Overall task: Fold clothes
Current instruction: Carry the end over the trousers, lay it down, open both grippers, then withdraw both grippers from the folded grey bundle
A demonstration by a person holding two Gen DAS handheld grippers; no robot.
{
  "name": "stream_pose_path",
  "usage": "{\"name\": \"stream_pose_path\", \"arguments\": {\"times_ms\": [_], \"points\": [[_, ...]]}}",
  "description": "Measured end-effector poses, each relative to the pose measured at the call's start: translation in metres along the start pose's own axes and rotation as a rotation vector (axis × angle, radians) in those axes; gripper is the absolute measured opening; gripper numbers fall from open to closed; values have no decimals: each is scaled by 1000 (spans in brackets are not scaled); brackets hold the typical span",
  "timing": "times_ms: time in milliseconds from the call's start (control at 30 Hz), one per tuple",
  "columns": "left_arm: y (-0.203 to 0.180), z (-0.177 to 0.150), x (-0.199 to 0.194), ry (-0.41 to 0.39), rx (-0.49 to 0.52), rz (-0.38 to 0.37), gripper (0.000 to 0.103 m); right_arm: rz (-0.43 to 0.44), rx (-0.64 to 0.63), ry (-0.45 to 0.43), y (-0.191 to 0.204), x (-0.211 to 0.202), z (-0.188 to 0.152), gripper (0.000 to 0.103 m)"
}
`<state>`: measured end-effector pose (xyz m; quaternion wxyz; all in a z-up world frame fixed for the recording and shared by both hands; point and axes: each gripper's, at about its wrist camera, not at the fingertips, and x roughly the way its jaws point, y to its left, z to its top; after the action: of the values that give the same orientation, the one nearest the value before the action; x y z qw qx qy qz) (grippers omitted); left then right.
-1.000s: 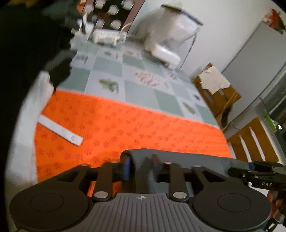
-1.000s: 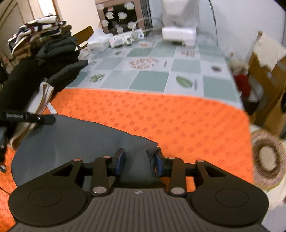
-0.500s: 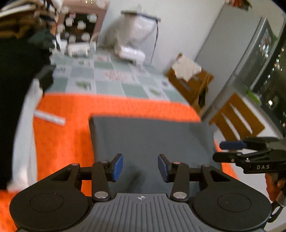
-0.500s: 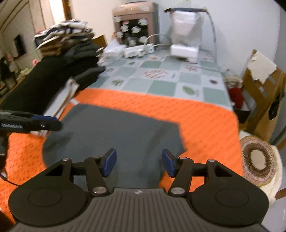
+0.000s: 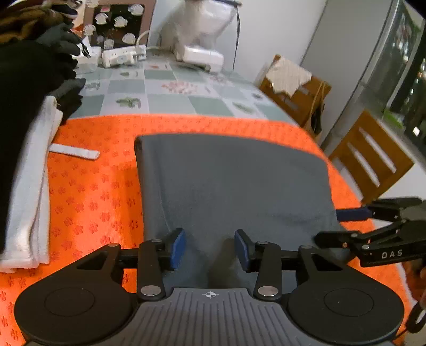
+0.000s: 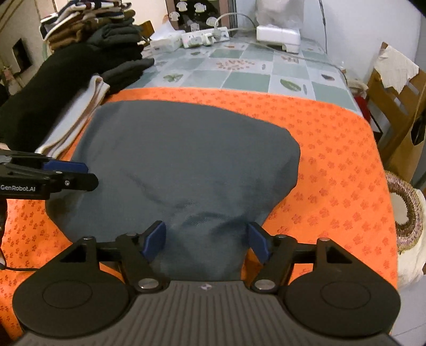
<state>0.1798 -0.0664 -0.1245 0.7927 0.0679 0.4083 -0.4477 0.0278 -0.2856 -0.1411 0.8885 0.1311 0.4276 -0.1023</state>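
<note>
**Grey garment flat on the orange cloth, both grippers spread above its near edge**

The grey garment [image 5: 234, 181] lies on the orange cloth [image 5: 90, 191], near the middle of it, as a tidy block with straight far and left edges; its near edge bunches up slightly below the grippers. Judged from this alone, it is a part-folded piece between folds, or one just laid down for its last smoothing; the pictures do not settle which.

The left gripper [image 5: 210, 246] hangs over the garment's near edge with its blue pads wide apart and nothing between them. The right gripper [image 6: 206, 238] sits over the same edge further right, its jaws spread even wider, also holding nothing.

To handle the next fold well, each gripper should take 1 corner of the near edge, pinching all layers together, and both should lift level so the straight left edge does not skew. The small ridge of fabric between the right gripper's pads should be flattened, or it will be trapped as a crease.

The left wrist view alone shows a white strip [image 5: 74, 153] lying left of the garment, apart from it. The right wrist view alone shows the garment's rounded, sagging right side and a tall stack of folded clothes [image 6: 87, 24] beyond its far left corner.
</note>
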Motion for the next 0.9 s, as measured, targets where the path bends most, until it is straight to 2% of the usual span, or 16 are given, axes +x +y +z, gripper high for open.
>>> {"name": "stream_pose_path", "arguments": {"times_ms": [133,200,267,467,667,900], "points": [[3,-1,-25,-49,-65,-11,65,-4,4,-42,1,-24,5,77],[4,-4,-38,-67,-94,-12,70,-2,6,-64,0,-37,7,83],[5,-9,-50,-73,-128,1,78,-1,2,-81,0,-51,5,84],[7,-34,-75,-80,-263,10,82,-2,-29,-88,-2,-82,1,88],[-7,-55,-75,-66,-351,23,84,44,-87,-59,-11,-97,-1,88],[-34,-75,-73,-117,-474,100,84,116,-159,-39,-29,-109,1,89]]}}
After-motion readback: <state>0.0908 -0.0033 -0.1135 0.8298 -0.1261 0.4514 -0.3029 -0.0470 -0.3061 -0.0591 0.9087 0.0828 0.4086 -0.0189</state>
